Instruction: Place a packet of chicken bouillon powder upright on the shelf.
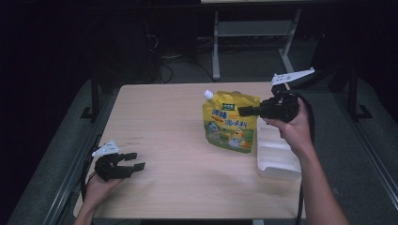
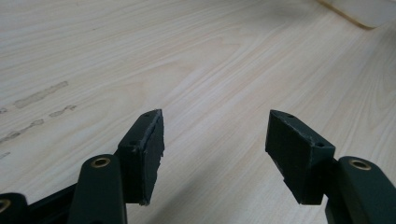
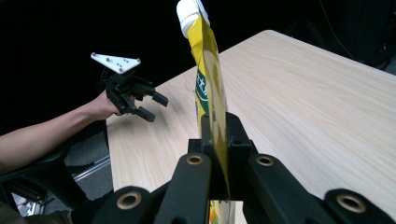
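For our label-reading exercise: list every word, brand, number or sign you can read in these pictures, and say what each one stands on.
Nothing here can be quoted with certainty.
Yellow spouted pouch, pinched by the right gripper: large white and orange characters across its front, too blurred to read.
Same pouch: a small green logo patch near its top, lettering too small to read.
Wooden table, white tray and left gripper: no writing visible.
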### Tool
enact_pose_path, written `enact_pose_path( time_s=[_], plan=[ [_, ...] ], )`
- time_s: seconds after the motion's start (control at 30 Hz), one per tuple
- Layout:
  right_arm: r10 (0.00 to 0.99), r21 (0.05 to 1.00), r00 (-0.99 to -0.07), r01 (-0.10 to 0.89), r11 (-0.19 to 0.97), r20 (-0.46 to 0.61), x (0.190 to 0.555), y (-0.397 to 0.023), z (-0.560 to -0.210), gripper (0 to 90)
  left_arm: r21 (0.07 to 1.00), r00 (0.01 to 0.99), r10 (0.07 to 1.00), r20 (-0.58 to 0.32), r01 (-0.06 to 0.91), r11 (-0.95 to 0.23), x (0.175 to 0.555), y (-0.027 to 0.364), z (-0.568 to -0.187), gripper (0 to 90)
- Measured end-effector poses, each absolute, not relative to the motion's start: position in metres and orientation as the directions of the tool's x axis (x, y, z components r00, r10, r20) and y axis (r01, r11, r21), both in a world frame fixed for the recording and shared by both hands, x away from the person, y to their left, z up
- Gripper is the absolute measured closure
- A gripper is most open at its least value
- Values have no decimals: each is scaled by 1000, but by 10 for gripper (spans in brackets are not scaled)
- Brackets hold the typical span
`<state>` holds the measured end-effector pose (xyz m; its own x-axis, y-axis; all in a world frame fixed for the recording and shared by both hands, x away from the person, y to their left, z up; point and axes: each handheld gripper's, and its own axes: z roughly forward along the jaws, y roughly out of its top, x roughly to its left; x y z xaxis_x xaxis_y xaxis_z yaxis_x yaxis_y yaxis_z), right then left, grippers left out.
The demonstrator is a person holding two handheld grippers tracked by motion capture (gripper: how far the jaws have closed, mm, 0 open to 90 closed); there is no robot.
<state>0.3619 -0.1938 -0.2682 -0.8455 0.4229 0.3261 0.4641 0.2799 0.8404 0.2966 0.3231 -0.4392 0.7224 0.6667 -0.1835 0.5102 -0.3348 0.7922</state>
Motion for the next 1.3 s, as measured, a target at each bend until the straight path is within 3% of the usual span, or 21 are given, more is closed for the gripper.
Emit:
enact_pose_path(
  time_s=[1.3],
  plan=[
    [550,838,-767,507,204,330,387,-299,-271,893,804,731,656,-189,499,-324,292,316,-446,320]
  ],
)
